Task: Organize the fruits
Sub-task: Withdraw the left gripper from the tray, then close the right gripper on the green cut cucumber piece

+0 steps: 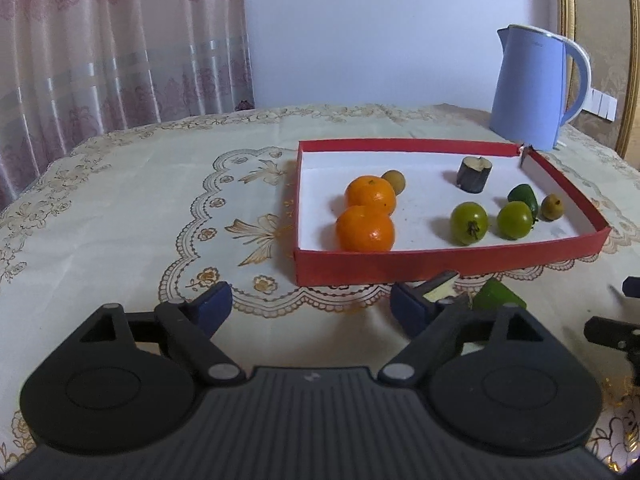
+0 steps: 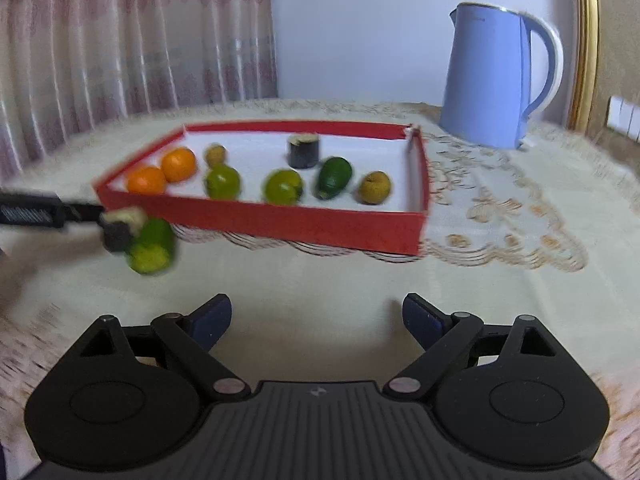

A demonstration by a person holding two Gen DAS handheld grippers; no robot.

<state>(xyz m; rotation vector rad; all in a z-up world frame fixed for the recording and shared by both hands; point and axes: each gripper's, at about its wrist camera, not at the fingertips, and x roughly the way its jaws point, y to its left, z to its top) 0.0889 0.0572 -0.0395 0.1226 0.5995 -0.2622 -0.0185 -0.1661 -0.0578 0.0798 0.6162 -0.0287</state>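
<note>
Both grippers hover low over a cloth-covered table, empty, with their blue-padded jaws spread wide: the left gripper (image 1: 311,300) just short of the red tray's (image 1: 440,262) near wall, the right gripper (image 2: 317,318) over bare tablecloth (image 2: 500,280), farther back from the tray.

Outside the tray, a green fruit (image 2: 151,245) lies on the cloth touching a short dark-skinned chunk (image 2: 120,229) with a pale cut end; the pair sits just beyond the left gripper's right finger and well to the left of the right gripper.

Inside the white-lined tray, two oranges (image 1: 367,213) sit touching at the left, with a small brown fruit (image 1: 394,181) right behind them. Two round green fruits (image 1: 493,221) lie side by side toward the right, a darker green oval fruit (image 1: 524,196) behind them and another small brownish fruit (image 1: 553,207) beside the right wall. A second dark chunk (image 1: 474,174) stands upright near the tray's far wall.

Beyond the tray's far right corner stands a pale blue electric kettle (image 1: 536,88), close by but apart. A pink patterned curtain (image 1: 120,48) hangs behind the table at left.
</note>
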